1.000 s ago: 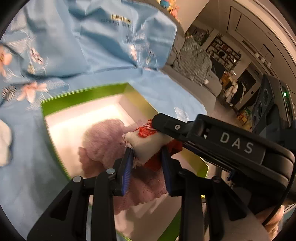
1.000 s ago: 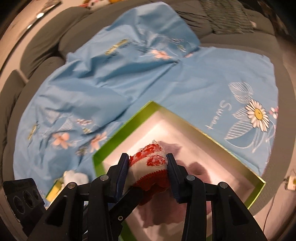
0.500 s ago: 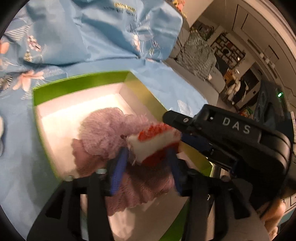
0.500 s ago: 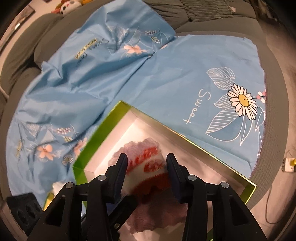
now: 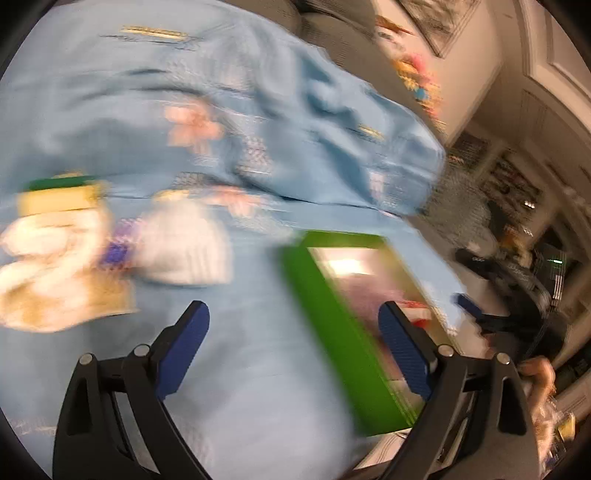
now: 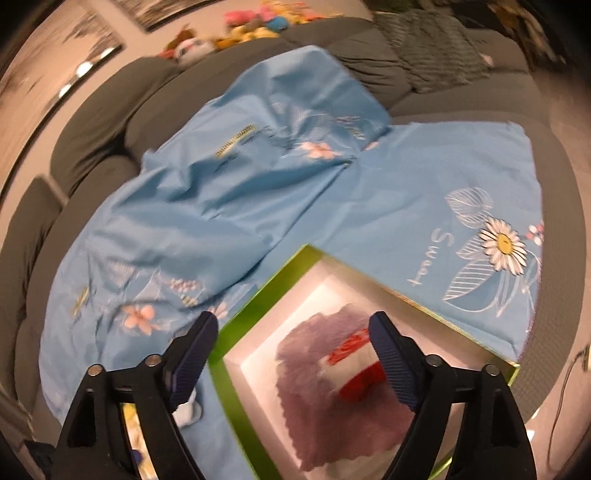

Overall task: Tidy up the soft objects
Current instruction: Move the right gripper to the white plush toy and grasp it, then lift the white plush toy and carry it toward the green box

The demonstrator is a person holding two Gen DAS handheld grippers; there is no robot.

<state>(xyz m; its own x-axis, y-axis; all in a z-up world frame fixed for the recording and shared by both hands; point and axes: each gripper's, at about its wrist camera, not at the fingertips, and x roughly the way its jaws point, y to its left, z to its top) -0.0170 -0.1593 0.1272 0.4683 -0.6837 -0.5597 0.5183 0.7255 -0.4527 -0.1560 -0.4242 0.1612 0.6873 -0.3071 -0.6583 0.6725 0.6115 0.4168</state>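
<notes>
While both tools stand spread wide with nothing between their blue pads, the red-and-white soft piece [image 6: 351, 365] lies inside the green box [image 6: 255, 306], resting on a pinkish-purple knitted cloth [image 6: 314, 398] that covers much of the box's white floor. The right tool [image 6: 291, 354] hangs over the near left part of the box, its left finger above the green rim and its right finger just beside the red-and-white piece, apart from it as far as can be told. The left tool [image 5: 291, 343] hangs over the light blue flowered sheet [image 5: 221, 103], with the green box [image 5: 332, 332] passing under its right finger; this view is heavily blurred. To the left on the sheet lie a white soft item [image 5: 184, 247], a white and tan plush-like bundle [image 5: 55, 266] and a yellow and green block [image 5: 59, 195], their details too smeared to tell. The sheet [image 6: 258, 192] is spread over a grey sofa [image 6: 92, 122], with bright plush toys [image 6: 255, 22] along its back.
</notes>
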